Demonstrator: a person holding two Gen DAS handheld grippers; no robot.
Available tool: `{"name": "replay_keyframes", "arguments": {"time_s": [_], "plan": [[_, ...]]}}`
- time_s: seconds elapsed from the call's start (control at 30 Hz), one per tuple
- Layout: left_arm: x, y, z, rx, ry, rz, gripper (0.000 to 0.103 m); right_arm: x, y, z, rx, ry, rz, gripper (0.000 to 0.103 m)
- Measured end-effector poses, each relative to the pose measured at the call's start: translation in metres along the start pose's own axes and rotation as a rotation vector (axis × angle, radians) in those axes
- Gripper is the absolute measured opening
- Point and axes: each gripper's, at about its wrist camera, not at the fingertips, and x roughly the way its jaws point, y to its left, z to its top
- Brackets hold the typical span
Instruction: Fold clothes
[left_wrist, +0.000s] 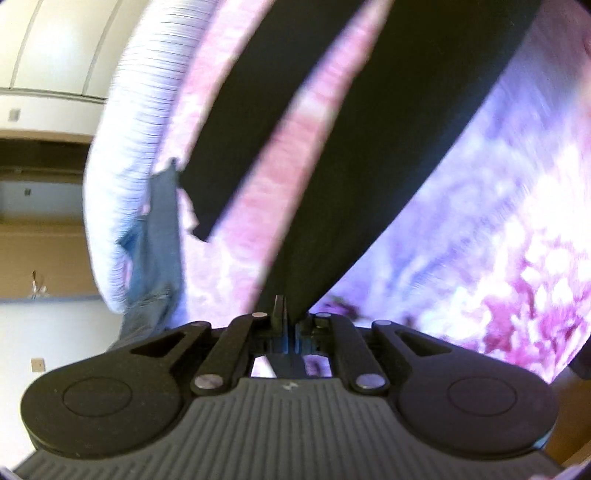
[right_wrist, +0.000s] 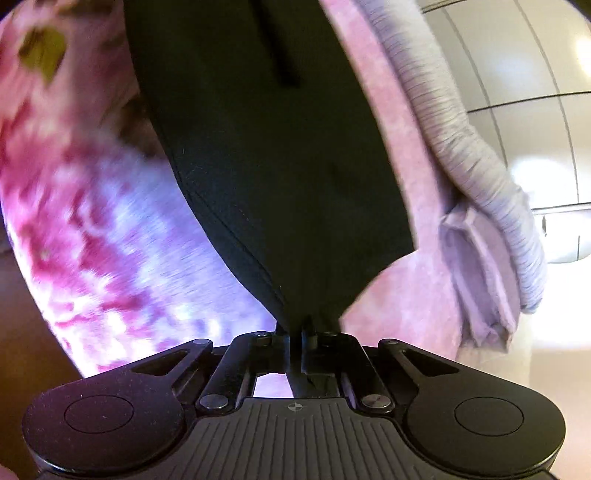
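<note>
Holding the black, soft fabric garment (left_wrist: 332, 166) by two points, I have it lifted clear and hanging taut in front of both wrist cameras, above the pink, white and purple tie-dye cloth (left_wrist: 498, 221) that covers the surface below. My left tool (left_wrist: 282, 314) is pressed together on a bunched edge of the black fabric, and my right tool (right_wrist: 295, 328) is likewise pinching a gathered bit of it, seam visible running down toward the jaws. I judge this to be the lift-and-spread step: the garment is up in the air between my hands, not yet laid flat, so the fold itself is not begun. Beyond it lie a grey ribbed striped cloth (left_wrist: 125, 166) and a blue denim piece (left_wrist: 159, 240) at the far edge of the tie-dye surface. Next I would need to keep both pinches firm, draw the hands apart to take out the slack, then lower the garment flat without dragging it across the other clothes.
</note>
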Motion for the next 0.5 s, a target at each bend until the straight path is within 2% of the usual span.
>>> {"name": "replay_keyframes", "arguments": {"time_s": [0.1,0.23,0.37,0.5], "plan": [[-0.011,0.039,0.016,-0.034,-0.031,0.001,0.003,-0.009,-0.045,0.017,-0.002,-0.036,0.006,0.002],[-0.003,0.086,0.044,-0.033,-0.067,-0.037,0.003,0.002,-0.102,0.043,-0.006,-0.037,0.023,0.002],[0.018,0.134,0.071,-0.032,-0.074,-0.100,0.003,0.023,-0.150,0.074,-0.018,-0.013,0.056,0.002],[0.051,0.175,0.095,-0.020,-0.068,-0.196,0.003,0.046,-0.187,0.098,-0.008,0.042,0.092,0.002]]}}
